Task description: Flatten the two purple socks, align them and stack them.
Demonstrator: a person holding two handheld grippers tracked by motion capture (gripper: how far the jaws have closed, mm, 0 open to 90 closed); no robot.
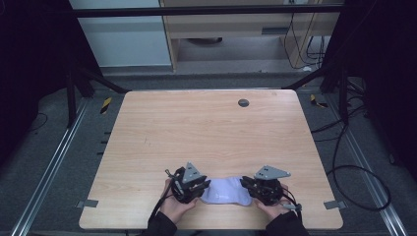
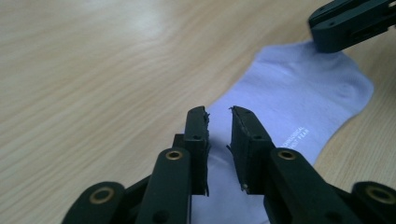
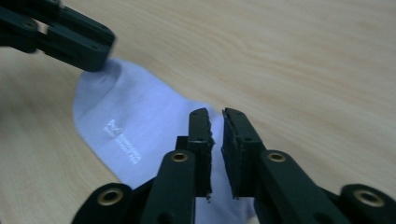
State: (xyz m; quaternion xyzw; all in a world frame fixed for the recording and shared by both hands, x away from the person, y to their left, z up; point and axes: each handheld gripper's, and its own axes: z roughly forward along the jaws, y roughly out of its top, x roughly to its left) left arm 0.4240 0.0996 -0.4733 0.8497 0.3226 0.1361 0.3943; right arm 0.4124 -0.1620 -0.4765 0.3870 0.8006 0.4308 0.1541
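A pale lilac sock (image 1: 223, 192) with small white lettering lies flat near the table's front edge. My left gripper (image 1: 206, 189) sits at the sock's left end and my right gripper (image 1: 244, 184) at its right end, each held by a hand. In the left gripper view the jaws (image 2: 218, 112) stand slightly apart over the sock (image 2: 299, 98), with nothing pinched between the pads. In the right gripper view the jaws (image 3: 215, 114) show a narrow slit above the sock's edge (image 3: 121, 116), the pads not pressing on cloth. Each view also shows the other gripper's tip resting at the sock's far end.
The wooden table (image 1: 196, 128) has a dark round grommet (image 1: 243, 103) near its far edge. Grey tape marks sit at the front left corner (image 1: 87, 203) and the front right corner (image 1: 333, 204). Cables lie on the floor at the right.
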